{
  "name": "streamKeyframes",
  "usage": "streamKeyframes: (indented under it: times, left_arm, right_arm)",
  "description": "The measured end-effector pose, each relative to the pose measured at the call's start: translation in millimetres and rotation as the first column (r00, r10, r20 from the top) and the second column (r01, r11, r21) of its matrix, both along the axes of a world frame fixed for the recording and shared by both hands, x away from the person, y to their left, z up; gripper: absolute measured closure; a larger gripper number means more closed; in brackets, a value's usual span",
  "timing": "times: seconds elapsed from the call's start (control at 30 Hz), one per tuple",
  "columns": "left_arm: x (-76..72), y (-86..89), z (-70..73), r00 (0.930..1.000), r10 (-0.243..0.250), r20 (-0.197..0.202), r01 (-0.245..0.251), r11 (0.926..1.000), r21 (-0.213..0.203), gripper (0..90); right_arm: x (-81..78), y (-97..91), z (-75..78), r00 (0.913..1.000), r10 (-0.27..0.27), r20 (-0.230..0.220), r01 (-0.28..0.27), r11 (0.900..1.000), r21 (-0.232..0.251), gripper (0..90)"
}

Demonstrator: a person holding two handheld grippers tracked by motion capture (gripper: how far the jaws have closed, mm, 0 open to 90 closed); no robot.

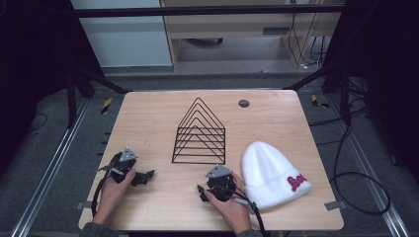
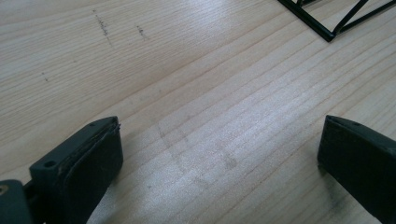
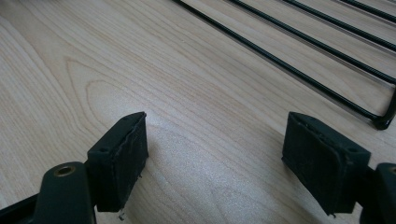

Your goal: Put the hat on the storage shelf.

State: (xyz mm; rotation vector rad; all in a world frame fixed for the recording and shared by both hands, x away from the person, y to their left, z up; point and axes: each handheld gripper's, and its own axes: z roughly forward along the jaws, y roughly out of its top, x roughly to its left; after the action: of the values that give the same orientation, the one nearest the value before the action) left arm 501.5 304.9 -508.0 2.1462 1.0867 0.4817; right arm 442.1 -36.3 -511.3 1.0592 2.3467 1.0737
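Note:
A black wire rack (image 1: 200, 133) shaped like a row of house outlines lies on the wooden table (image 1: 148, 118). To its right, a white knit beanie (image 1: 274, 173) with red lettering rests near the front right. My left gripper (image 1: 143, 177) sits low at the front left, held in a hand. Its jaws stand wide apart over bare wood in the left gripper view (image 2: 219, 154), with a corner of the rack (image 2: 334, 28) ahead. My right gripper (image 1: 212, 185) sits between rack and beanie. It is open (image 3: 215, 154) over bare wood, beside the rack's wires (image 3: 299, 70).
A small grey disc (image 1: 243, 103) is set into the table's far edge. Cables (image 1: 360, 187) trail on the floor to the right. Black frame bars (image 1: 94, 79) stand behind the table. Bare wood stretches between the two grippers.

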Motion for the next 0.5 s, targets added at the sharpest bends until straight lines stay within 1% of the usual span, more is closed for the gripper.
streamKeyframes:
  times: [0.17, 0.27, 0.3, 0.33, 0.37, 0.4, 0.43, 0.47, 0.5]
  left_arm:
    - [0.0, 0.0, -0.1, 1.0000, 0.000, 0.001, 0.000, 1.0000, -0.001, 0.0]
    - [0.1, 0.0, -0.1, 1.0000, 0.000, 0.001, 0.000, 1.0000, -0.002, 0.0]
    - [0.1, 0.0, -0.1, 1.0000, 0.000, 0.001, 0.000, 1.0000, -0.002, 0.0]
    - [0.1, 0.0, -0.1, 1.0000, 0.000, 0.001, 0.000, 1.0000, -0.002, 0.0]
    - [0.0, 0.0, 0.1, 1.0000, 0.000, 0.000, 0.000, 1.0000, 0.000, 0.0]
    - [0.1, 0.0, -0.1, 1.0000, 0.000, 0.001, 0.000, 1.0000, -0.002, 0.0]
    - [0.1, 0.0, -0.1, 1.0000, 0.000, 0.001, 0.000, 1.0000, -0.002, 0.0]
    - [0.1, 0.0, -0.1, 1.0000, 0.000, 0.001, 0.000, 1.0000, -0.002, 0.0]
    - [0.0, 0.0, 0.0, 1.0000, 0.000, 0.000, 0.000, 1.0000, 0.000, 0.0]
  right_arm:
    - [-0.1, 0.2, 0.0, 1.0000, -0.004, -0.001, 0.004, 1.0000, 0.000, 22.2]
    - [0.0, -0.1, 0.3, 0.9999, -0.016, -0.003, 0.016, 0.9999, 0.001, 22.8]
    - [-0.3, -2.2, 3.0, 0.9998, -0.021, 0.002, 0.021, 0.9998, 0.000, 26.3]
    - [-0.3, -2.2, 3.0, 0.9998, -0.021, 0.002, 0.021, 0.9998, 0.000, 26.3]
    - [-2.2, -4.5, 8.2, 0.9992, -0.027, 0.031, 0.027, 0.9995, -0.016, 26.1]
    - [-5.5, -13.7, 23.8, 0.9964, -0.032, 0.079, 0.033, 0.9994, -0.010, 25.7]
    - [-5.5, -13.7, 23.8, 0.9964, -0.032, 0.079, 0.033, 0.9994, -0.010, 25.7]
    - [-6.2, -18.4, 30.4, 0.9955, -0.034, 0.088, 0.035, 0.9994, -0.009, 25.1]
    - [-6.0, -32.6, 47.1, 0.9939, -0.051, 0.098, 0.054, 0.9979, -0.034, 24.9]
